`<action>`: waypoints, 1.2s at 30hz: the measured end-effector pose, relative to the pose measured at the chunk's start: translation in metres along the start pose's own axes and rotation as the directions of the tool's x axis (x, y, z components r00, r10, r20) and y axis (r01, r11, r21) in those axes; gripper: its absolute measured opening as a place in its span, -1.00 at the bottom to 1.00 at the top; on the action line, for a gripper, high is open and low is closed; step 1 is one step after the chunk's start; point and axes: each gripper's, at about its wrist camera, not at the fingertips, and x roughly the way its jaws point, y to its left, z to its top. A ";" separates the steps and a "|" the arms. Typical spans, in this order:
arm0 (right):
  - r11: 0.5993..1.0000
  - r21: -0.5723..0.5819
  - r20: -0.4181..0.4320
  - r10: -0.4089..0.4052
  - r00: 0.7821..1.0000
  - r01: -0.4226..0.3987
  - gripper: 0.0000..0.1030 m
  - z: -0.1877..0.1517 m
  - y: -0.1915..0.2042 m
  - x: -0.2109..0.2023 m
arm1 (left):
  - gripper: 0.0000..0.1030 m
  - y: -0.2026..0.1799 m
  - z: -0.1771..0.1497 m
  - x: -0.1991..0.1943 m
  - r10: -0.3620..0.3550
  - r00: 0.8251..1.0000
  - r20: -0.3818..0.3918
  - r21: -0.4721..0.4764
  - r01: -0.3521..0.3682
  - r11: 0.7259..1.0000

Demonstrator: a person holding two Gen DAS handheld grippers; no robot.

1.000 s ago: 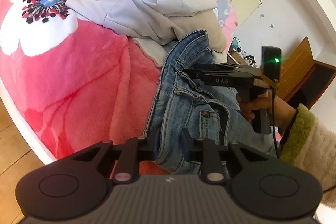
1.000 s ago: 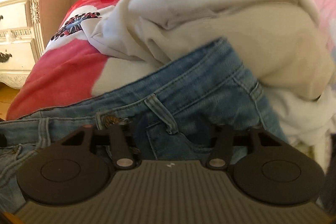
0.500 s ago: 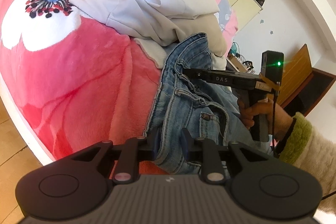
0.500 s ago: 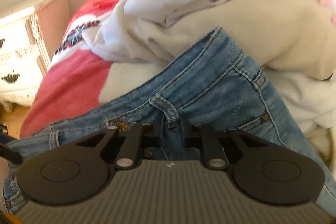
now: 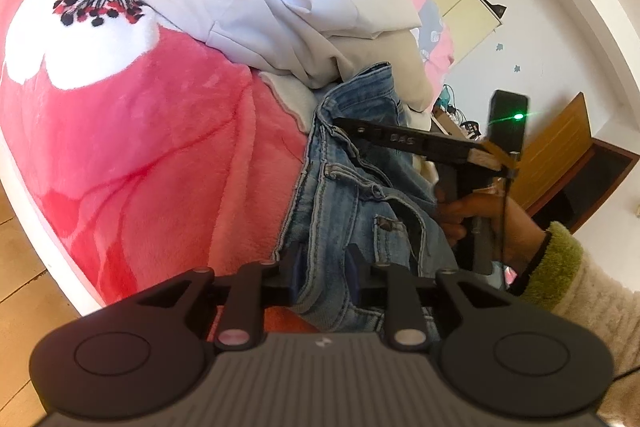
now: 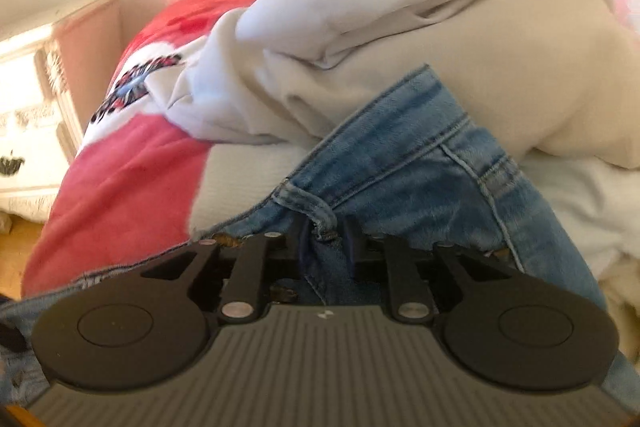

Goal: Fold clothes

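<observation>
Blue jeans (image 5: 352, 199) lie on the red flowered blanket (image 5: 160, 147) at the bed's edge, their far end tucked under a pile of pale clothes. My left gripper (image 5: 324, 267) grips a bunched denim edge near the hem side; its jaws are opening slightly with the fabric still pressed between them. In the left wrist view my right gripper (image 5: 344, 125), held by a hand (image 5: 480, 219), reaches the waistband. In its own view the right gripper (image 6: 326, 243) pinches the jeans (image 6: 420, 155) at a belt loop (image 6: 316, 207), its jaws easing apart with denim still between them.
A heap of white and cream garments (image 5: 312, 15) covers the bed behind the jeans, also shown as cream clothes (image 6: 440, 39). A white nightstand (image 6: 28, 107) stands left of the bed. Wooden floor (image 5: 24, 287) runs along the bed's edge. A wooden door (image 5: 560, 155) is at right.
The right gripper's jaws went from wide apart to closed on the waistband at the belt loop, and it rolled a little. The left gripper kept its hold in place.
</observation>
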 end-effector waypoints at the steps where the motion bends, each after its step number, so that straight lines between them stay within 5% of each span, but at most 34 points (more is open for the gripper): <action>1: 1.000 0.001 -0.002 -0.004 1.000 0.004 -0.54 0.000 0.000 -0.006 | -0.42 -0.002 0.000 0.000 0.001 1.000 -0.003 0.009 -0.001 1.000; 6: 0.988 0.142 0.104 -0.073 0.992 0.058 0.09 -0.011 -0.020 -0.099 | -0.07 -0.010 0.001 -0.002 0.009 1.000 -0.007 0.023 -0.009 1.000; 10: 0.888 0.453 0.205 -0.193 0.960 0.081 0.34 -0.061 -0.057 -0.211 | 0.12 -0.017 0.002 -0.003 0.013 1.000 0.007 -0.005 -0.013 1.000; 13: 0.702 0.703 0.191 -0.341 0.920 0.114 0.58 -0.125 -0.082 -0.285 | 0.21 -0.021 0.006 -0.004 0.056 0.998 0.018 -0.006 -0.056 0.998; 16: 0.436 0.894 0.109 -0.427 0.898 0.099 0.60 -0.205 -0.104 -0.336 | 0.26 -0.021 0.011 -0.001 0.093 0.996 0.001 -0.039 -0.093 0.995; 19: 0.150 0.988 0.040 -0.427 0.903 0.028 0.62 -0.276 -0.121 -0.353 | 0.26 -0.019 0.014 0.010 0.125 0.990 -0.060 -0.065 -0.129 0.990; 22: -0.025 0.998 0.038 -0.409 0.912 -0.053 0.62 -0.320 -0.134 -0.339 | 0.26 -0.024 0.013 0.018 0.158 0.984 -0.077 -0.046 -0.162 0.986; 24: -0.064 0.994 0.057 -0.394 0.917 -0.090 0.63 -0.333 -0.149 -0.321 | 0.26 -0.029 0.012 0.022 0.187 0.979 -0.080 -0.019 -0.189 0.982; 30: -0.014 0.983 0.163 -0.388 0.907 -0.182 0.78 -0.318 -0.220 -0.266 | 0.17 -0.041 0.009 0.030 0.264 0.961 -0.079 0.045 -0.261 0.964; 36: 0.029 0.974 0.224 -0.315 0.922 -0.226 0.79 -0.301 -0.295 -0.215 | 0.04 -0.046 0.008 0.033 0.319 0.944 -0.081 0.101 -0.310 0.945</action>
